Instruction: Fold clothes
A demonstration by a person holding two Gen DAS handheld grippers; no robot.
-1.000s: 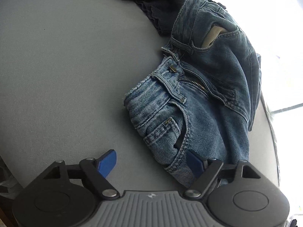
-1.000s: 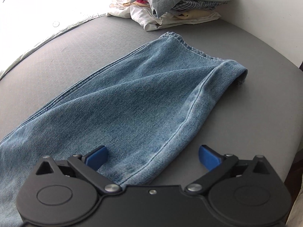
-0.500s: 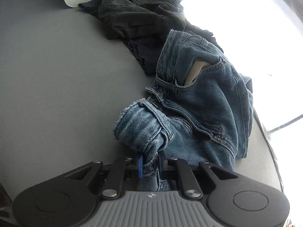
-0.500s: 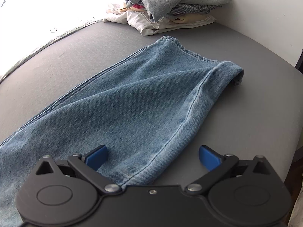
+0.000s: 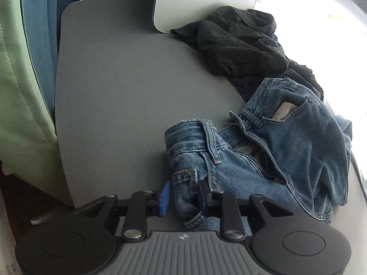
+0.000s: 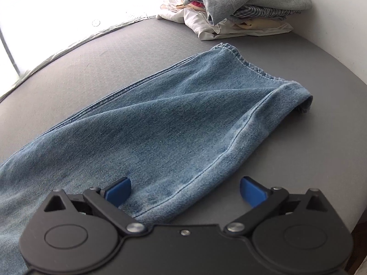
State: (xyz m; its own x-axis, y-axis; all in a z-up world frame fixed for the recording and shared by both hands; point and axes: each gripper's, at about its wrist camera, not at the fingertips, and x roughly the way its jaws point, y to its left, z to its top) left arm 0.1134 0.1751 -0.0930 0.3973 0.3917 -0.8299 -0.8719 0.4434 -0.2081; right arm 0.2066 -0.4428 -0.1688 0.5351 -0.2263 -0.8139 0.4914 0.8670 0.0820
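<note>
**Regrip the waistband before lifting**

The left gripper [image 5: 182,194] is opening around the jeans [image 5: 263,160] waistband, seemingly loose; bite deeper. The right gripper [image 6: 184,189] stands apart over the leg, flat on the worktop [image 5: 126,91].

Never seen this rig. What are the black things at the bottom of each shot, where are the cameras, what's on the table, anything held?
No robot arm here: a person holds a two-finger gripper in each hand, and each carries a fisheye camera looking along its fingers. The black shapes are the grippers themselves. The left view shows the left gripper with the waistband of the blue jeans between its blue pads; its jaws are opening. A black garment lies behind on the grey table. The right view shows the right gripper wide open over a jeans leg, holding nothing. A pile of folded clothes sits at the far edge.
</note>
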